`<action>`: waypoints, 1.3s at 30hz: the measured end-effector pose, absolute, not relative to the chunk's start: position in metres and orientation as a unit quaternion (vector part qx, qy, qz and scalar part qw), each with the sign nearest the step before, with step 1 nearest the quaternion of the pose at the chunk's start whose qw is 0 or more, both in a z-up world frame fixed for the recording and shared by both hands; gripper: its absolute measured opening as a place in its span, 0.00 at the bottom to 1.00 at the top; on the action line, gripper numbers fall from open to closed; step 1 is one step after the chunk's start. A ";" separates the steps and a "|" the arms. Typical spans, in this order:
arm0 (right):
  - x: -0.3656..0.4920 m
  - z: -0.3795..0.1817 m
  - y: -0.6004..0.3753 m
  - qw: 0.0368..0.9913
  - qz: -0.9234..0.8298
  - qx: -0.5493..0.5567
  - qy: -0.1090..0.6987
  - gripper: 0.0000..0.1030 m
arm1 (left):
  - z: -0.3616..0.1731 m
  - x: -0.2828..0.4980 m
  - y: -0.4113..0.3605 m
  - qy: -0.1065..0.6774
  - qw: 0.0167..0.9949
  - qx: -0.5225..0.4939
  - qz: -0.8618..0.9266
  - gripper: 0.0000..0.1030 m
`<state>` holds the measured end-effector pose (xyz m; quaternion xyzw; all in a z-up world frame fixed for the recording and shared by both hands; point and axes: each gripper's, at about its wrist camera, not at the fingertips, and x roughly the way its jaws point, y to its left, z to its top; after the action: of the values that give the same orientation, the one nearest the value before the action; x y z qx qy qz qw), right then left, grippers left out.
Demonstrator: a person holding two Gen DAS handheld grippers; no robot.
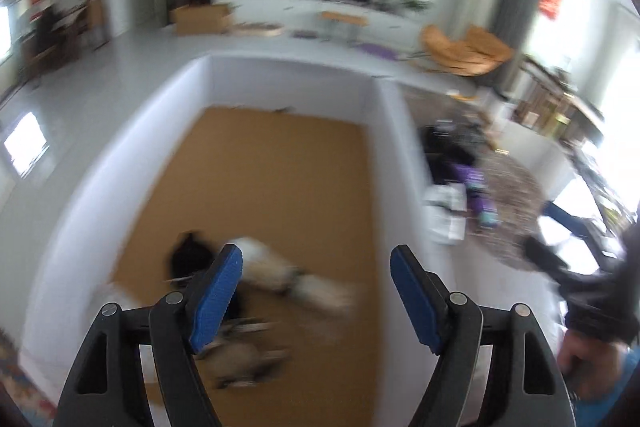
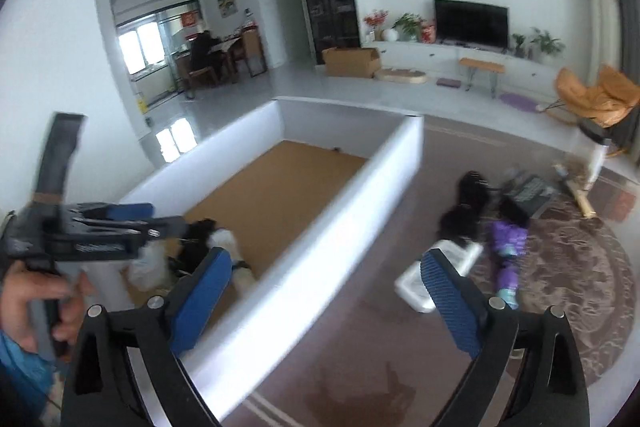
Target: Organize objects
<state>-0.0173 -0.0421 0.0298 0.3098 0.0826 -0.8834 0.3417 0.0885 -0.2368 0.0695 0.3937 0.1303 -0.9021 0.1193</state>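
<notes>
Left gripper (image 1: 316,267): jaws apart, empty; blurred black-and-cream items (image 1: 256,267) lie below in the white box (image 1: 120,163).
Right gripper (image 2: 326,277): jaws apart, empty, over the box wall; purple item (image 2: 506,247) beyond.

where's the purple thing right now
In the right wrist view, the purple item lies on the floor right of the white box, between a white tray and the round rug.

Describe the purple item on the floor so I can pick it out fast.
Start at the big white-walled box with the tan bottom. On the floor right of it, at the round patterned rug's edge, lies the purple bundle, between a black pile and a white tray.
</notes>
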 end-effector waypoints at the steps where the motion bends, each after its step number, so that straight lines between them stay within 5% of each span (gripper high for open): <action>1: -0.029 0.020 -0.024 0.311 -0.893 0.314 0.088 0.94 | 0.075 0.081 -0.209 0.114 0.082 0.388 -0.911 0.73; 4: -0.057 -0.018 0.037 0.215 -0.908 0.346 0.095 0.94 | 0.082 0.055 -0.149 0.084 -0.004 0.394 -0.915 0.77; 6: -0.072 -0.037 0.080 0.155 -0.913 0.367 0.092 0.94 | 0.071 0.037 -0.110 0.079 -0.054 0.409 -0.907 0.90; 12: -0.085 -0.057 0.143 0.062 -0.906 0.415 0.064 0.94 | -0.009 0.008 -0.052 0.070 -0.053 0.474 -0.876 0.90; 20: -0.082 -0.058 0.154 0.064 -0.914 0.399 0.042 0.94 | -0.028 -0.010 -0.075 0.051 0.041 0.466 -0.882 0.90; 39: -0.079 -0.060 0.147 0.082 -0.900 0.426 0.039 0.94 | -0.055 -0.033 -0.084 0.031 0.060 0.466 -0.882 0.94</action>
<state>-0.0786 0.1467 -0.0600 0.4261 0.0389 -0.9002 0.0815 -0.0335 -0.0840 -0.0555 0.4660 0.0306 -0.8822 0.0600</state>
